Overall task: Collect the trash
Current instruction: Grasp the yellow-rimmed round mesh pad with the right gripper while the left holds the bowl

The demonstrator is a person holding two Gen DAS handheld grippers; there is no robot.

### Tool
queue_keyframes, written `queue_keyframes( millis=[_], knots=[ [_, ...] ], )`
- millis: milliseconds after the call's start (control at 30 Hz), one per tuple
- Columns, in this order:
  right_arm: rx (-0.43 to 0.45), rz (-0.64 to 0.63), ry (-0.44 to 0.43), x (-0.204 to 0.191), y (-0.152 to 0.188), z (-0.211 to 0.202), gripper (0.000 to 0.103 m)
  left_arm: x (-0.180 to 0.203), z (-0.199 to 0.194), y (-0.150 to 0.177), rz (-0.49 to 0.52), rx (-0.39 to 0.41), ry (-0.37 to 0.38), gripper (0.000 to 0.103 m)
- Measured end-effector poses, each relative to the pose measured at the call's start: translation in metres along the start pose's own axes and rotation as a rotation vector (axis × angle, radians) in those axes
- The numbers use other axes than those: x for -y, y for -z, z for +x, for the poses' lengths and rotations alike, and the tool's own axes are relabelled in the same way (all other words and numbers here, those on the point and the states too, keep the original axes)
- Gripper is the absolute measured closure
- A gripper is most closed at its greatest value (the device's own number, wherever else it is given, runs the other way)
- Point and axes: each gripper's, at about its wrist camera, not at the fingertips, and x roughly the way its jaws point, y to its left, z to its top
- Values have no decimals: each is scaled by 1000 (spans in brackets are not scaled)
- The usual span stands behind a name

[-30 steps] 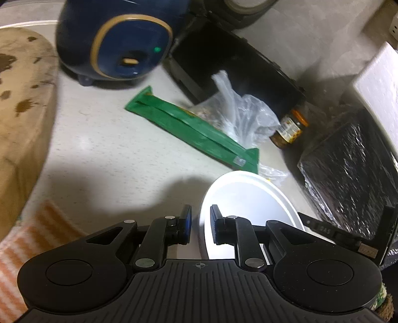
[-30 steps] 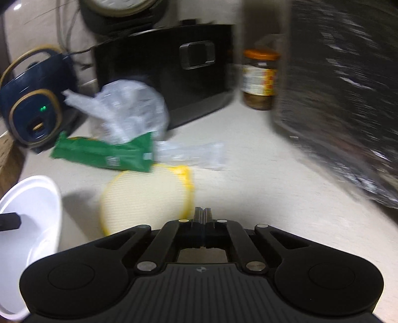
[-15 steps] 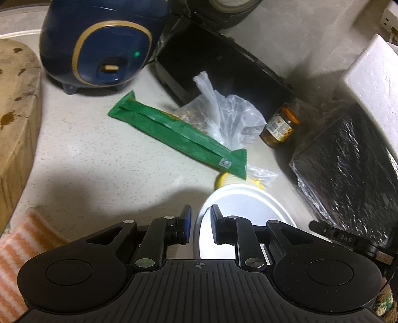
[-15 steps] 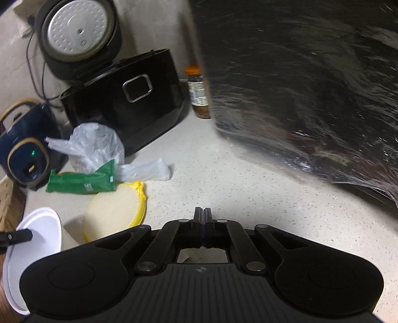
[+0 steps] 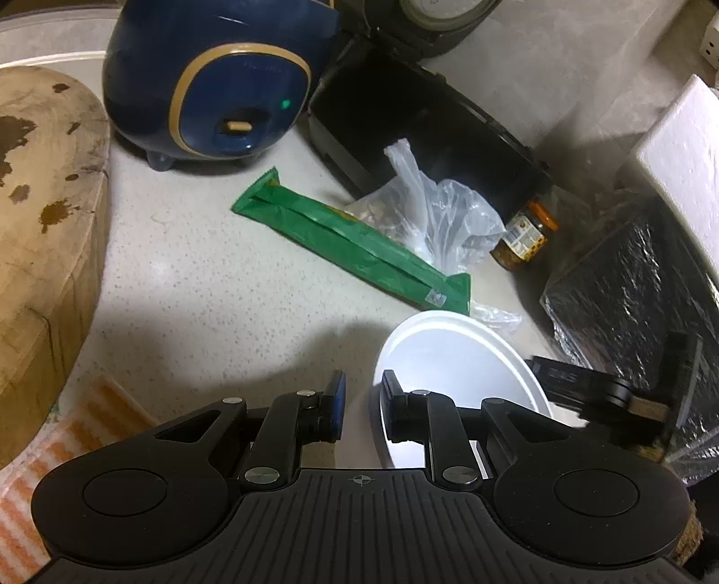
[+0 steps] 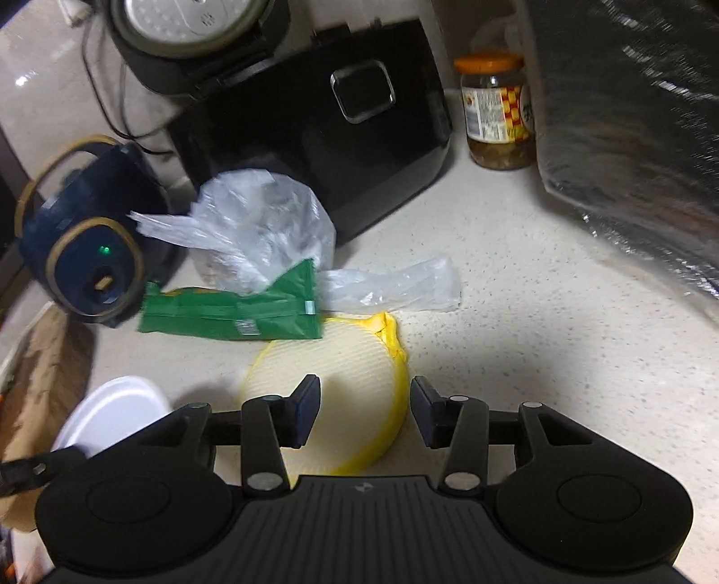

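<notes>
My left gripper [image 5: 361,397] is shut on the rim of a white foam bowl [image 5: 454,359], held above the counter; the bowl also shows in the right wrist view [image 6: 112,406]. A green wrapper [image 5: 350,247] [image 6: 233,310] lies on the counter by a crumpled clear plastic bag [image 5: 431,211] [image 6: 265,224]. A smaller clear wrapper [image 6: 395,287] lies to the right of the green one. A round yellow-rimmed lid [image 6: 332,382] lies flat just ahead of my right gripper [image 6: 364,411], which is open, its fingers on either side of the lid's near edge.
A blue rice cooker [image 5: 215,85], a black appliance [image 6: 323,134] and a grey cooker [image 6: 179,36] stand at the back. A jar [image 6: 494,112] stands by a black foil-wrapped box [image 6: 629,134]. A wooden chopping block [image 5: 40,224] and striped cloth [image 5: 27,471] are at left.
My right gripper has opened and moved down toward the yellow-rimmed lid. My left gripper still holds the white bowl and has shifted only slightly.
</notes>
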Motion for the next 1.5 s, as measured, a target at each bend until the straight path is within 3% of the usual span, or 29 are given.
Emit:
queue_keyframes(
  millis=[67,133,333,467,600,900,967,1033,1100,1233,1433,1500],
  knots=[
    [-14,3,6,-3,1,9,68,2,2,1,6,-7,8,84],
    [-22,0,-7,-6,1,8,90,4,4,1,10,-12,17,84],
    [42,33,-66,-2,2,-25,97,8,13,3,7,-22,33,84],
    [71,66,-57,13,7,-47,98,10,19,3,-1,-29,31,84],
    [96,116,4,38,19,-66,98,12,21,1,-14,-25,38,84],
    [96,216,56,78,53,-86,96,18,27,1,-4,-35,34,84],
    [88,251,49,80,57,-87,89,18,27,1,-2,-36,30,84],
    [73,286,36,79,63,-86,65,18,27,1,-4,-36,28,84],
    [69,292,36,77,71,-88,57,18,27,2,-5,-36,26,84],
    [25,329,33,78,76,-77,56,19,26,2,-3,-38,23,84],
    [-5,481,-44,93,77,-60,57,20,25,4,5,-45,26,84],
    [15,481,-80,94,78,-63,76,20,26,4,2,-46,28,84]
  ],
)
